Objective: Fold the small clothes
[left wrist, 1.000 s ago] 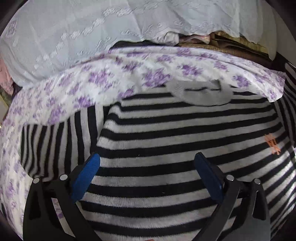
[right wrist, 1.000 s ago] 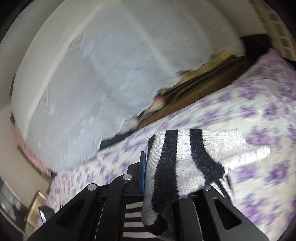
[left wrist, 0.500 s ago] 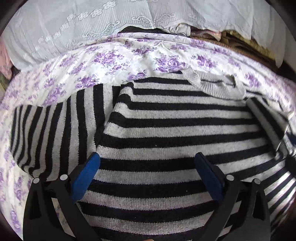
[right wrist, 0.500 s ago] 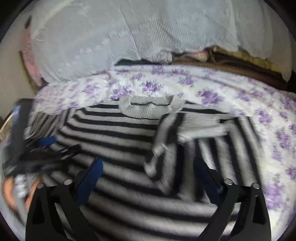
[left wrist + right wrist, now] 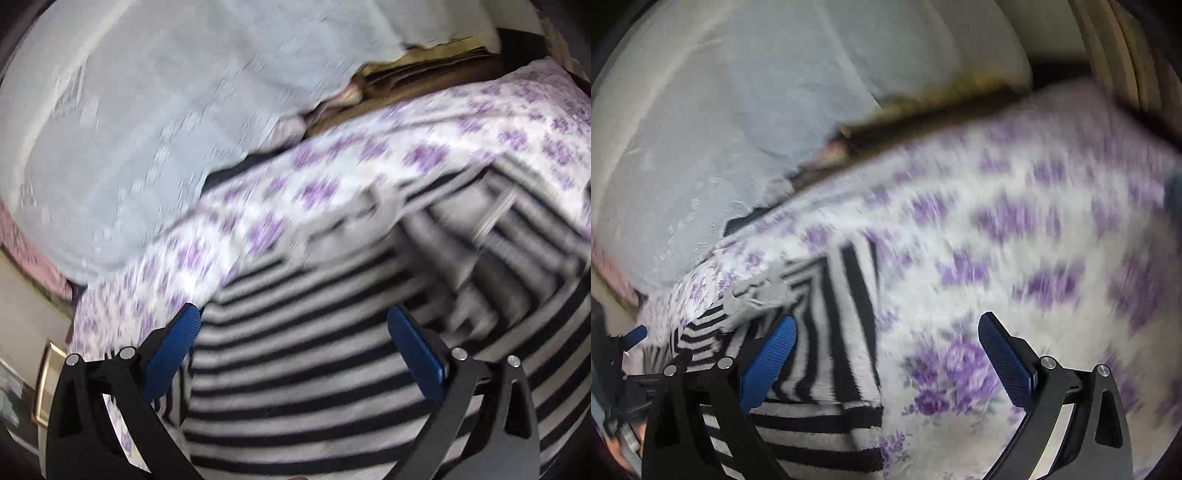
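Observation:
A black-and-grey striped sweater (image 5: 314, 373) lies flat on a white sheet with purple flowers (image 5: 258, 218). My left gripper (image 5: 295, 343) is open and empty, just above the sweater's body near its left edge. One sleeve is folded across the body at the upper right (image 5: 498, 236). In the right wrist view the sweater (image 5: 834, 325) lies at the lower left, its grey collar (image 5: 757, 295) beside the folded sleeve. My right gripper (image 5: 886, 350) is open and empty, over the sweater's right edge and the sheet (image 5: 1015, 258). Both views are blurred.
A pale lace-trimmed cloth (image 5: 129, 122) hangs behind the bed. Brown folded fabrics (image 5: 406, 92) lie along the far edge. The other gripper (image 5: 628, 354) shows at the far left of the right wrist view.
My right gripper has let go of the sleeve, which now lies folded across the sweater, and swung right over the sheet. My left gripper has turned toward the sweater's left edge.

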Demonstrator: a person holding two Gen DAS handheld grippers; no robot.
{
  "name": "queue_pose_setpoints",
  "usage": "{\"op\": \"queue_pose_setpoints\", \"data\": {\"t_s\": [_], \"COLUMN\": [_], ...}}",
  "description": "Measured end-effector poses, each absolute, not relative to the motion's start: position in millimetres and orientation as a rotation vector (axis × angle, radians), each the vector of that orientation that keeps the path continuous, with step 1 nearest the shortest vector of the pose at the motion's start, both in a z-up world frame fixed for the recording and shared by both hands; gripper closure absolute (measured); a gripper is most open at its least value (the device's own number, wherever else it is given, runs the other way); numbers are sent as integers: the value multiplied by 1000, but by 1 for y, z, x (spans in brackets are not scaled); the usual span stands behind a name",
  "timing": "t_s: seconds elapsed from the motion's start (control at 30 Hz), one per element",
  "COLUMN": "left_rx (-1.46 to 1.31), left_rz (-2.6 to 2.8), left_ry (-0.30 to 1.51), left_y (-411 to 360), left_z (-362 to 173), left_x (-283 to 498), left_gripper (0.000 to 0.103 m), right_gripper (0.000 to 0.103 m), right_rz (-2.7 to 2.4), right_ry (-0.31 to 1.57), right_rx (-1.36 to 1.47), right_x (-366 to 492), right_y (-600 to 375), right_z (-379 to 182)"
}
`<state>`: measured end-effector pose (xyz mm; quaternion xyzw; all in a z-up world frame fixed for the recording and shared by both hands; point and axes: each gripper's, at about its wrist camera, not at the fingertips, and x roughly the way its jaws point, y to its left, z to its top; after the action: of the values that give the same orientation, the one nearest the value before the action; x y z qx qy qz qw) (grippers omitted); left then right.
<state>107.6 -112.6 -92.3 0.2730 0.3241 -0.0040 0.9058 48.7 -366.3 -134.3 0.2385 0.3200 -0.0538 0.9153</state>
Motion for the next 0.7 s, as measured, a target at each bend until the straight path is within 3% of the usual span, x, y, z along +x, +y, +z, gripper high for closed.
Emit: {"op": "queue_pose_setpoints", "data": {"t_s": [0.23,0.53,0.7], "left_rx": [674,192,-1], "left_rz": [169,310,210], "left_ry": [652,996,984], "left_y": [-180,-5,29], "left_z": [-117,-148,-135], "left_x": [152,174,153], "left_gripper": [4,4,4], "right_gripper": [3,3,3], "right_rz": [-111,-94,-114], "right_ry": [757,760,740], "right_rx": [318,398,413], "right_x": [78,73,66], "right_y": [-354,-366,-370], "right_z": [-152,-162,-160]}}
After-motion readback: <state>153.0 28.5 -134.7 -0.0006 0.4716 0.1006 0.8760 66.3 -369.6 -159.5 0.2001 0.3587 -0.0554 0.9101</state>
